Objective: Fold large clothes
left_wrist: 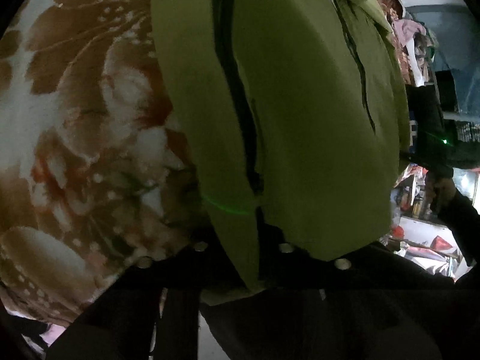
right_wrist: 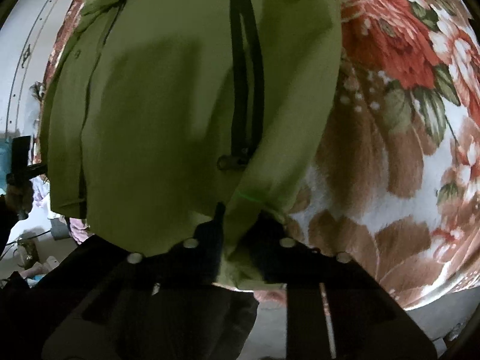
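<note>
No readable writing anywhere on the fabric, no brand tag in sight. You've got one garment here, an olive-green jacket (left_wrist: 315,120), lying spread over a floral blanket (left_wrist: 75,120) printed in brown, red and white, and it fills the middle of both views.

Count the dark lines on it: the left wrist view shows one long black zipper strip (left_wrist: 240,105) running down the cloth and a thinner dark slit (left_wrist: 360,69) further right. The right wrist view gives you one black-edged pocket zipper (right_wrist: 246,75), standing roughly upright, with its pull (right_wrist: 229,162) at the lower end, plus one small snap (right_wrist: 78,53) near the left seam.

Your left gripper (left_wrist: 240,258) has the jacket's lower edge pinched between its two dark fingers; a fold of green cloth runs straight down into the closed gap. Your right gripper (right_wrist: 237,255) is doing the same on its side, clamped on a bunched tongue of green hem. Four pale screw heads line each gripper's front. Pinkish clothes (left_wrist: 411,30) sit piled beyond the bed.
</note>
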